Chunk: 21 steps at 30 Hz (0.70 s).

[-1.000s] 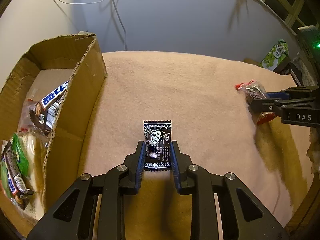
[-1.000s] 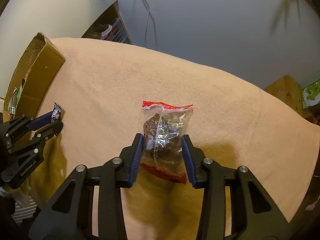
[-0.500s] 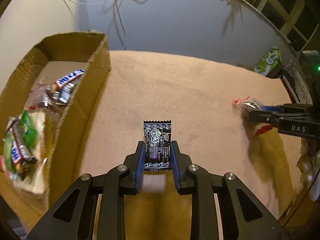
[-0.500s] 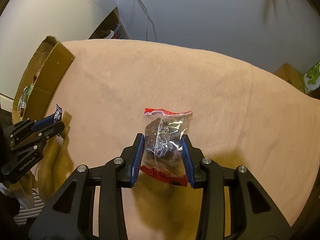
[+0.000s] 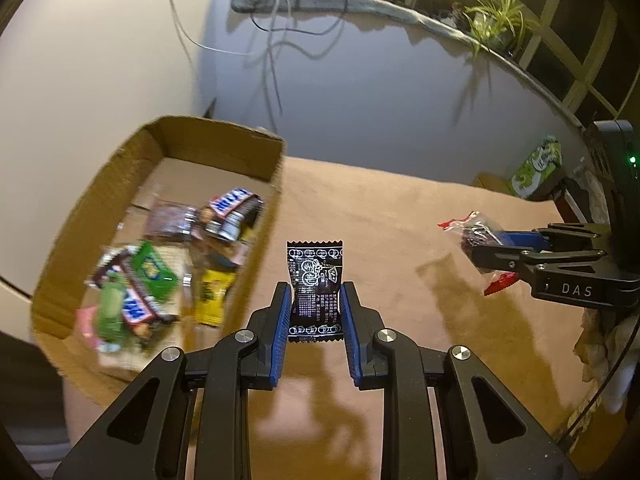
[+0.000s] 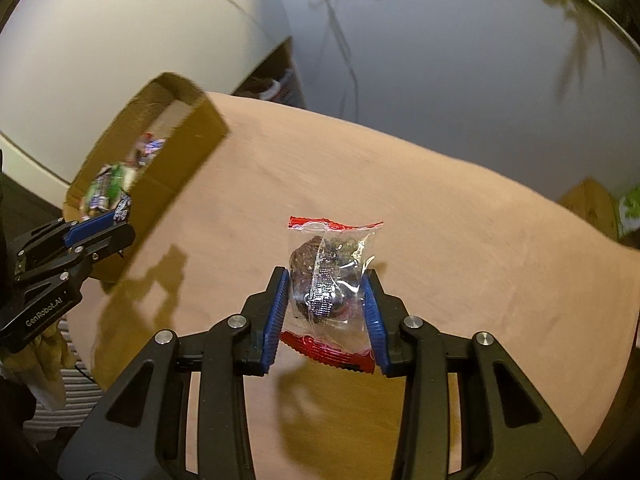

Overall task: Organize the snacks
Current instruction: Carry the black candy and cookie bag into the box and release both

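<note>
My left gripper (image 5: 315, 300) is shut on a black snack packet (image 5: 315, 280) with white print, held in the air just right of the cardboard box (image 5: 264, 216). The box holds several wrapped snacks (image 5: 136, 280). My right gripper (image 6: 327, 292) is shut on a clear packet with red ends (image 6: 330, 280) holding a dark snack, raised above the tan cloth. In the left wrist view the right gripper (image 5: 486, 246) is at the right with its packet (image 5: 474, 228). In the right wrist view the left gripper (image 6: 106, 226) is beside the box (image 6: 192, 152).
A tan cloth covers the table (image 5: 380, 208). A green carton (image 5: 538, 168) stands past the table's far right. Cables (image 5: 276, 48) hang on the wall behind. The table's edge drops off near the box at the left (image 6: 80, 344).
Both grippers have risen with their packets. The left wrist view now looks down into the box, showing more of the snacks inside. The grips have not changed.
</note>
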### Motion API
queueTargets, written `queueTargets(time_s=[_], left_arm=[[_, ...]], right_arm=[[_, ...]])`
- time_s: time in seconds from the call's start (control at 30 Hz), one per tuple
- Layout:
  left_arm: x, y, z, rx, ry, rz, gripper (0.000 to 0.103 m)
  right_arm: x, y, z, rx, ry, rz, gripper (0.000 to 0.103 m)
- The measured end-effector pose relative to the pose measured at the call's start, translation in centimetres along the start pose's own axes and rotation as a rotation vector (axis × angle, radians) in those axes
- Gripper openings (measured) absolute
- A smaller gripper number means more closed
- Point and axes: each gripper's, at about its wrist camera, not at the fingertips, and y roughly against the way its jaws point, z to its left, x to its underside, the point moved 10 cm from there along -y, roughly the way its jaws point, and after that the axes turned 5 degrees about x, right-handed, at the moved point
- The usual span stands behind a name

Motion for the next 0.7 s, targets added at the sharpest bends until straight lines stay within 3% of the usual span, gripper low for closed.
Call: queueTargets(time_s=[0.7], left_arm=[[0.0,3.9,7.8,-0.103,0.118,-0.070,0.023]], right_arm=[[-7.1,0.0,15.9,-0.120,0.263,-0.064,0.038]])
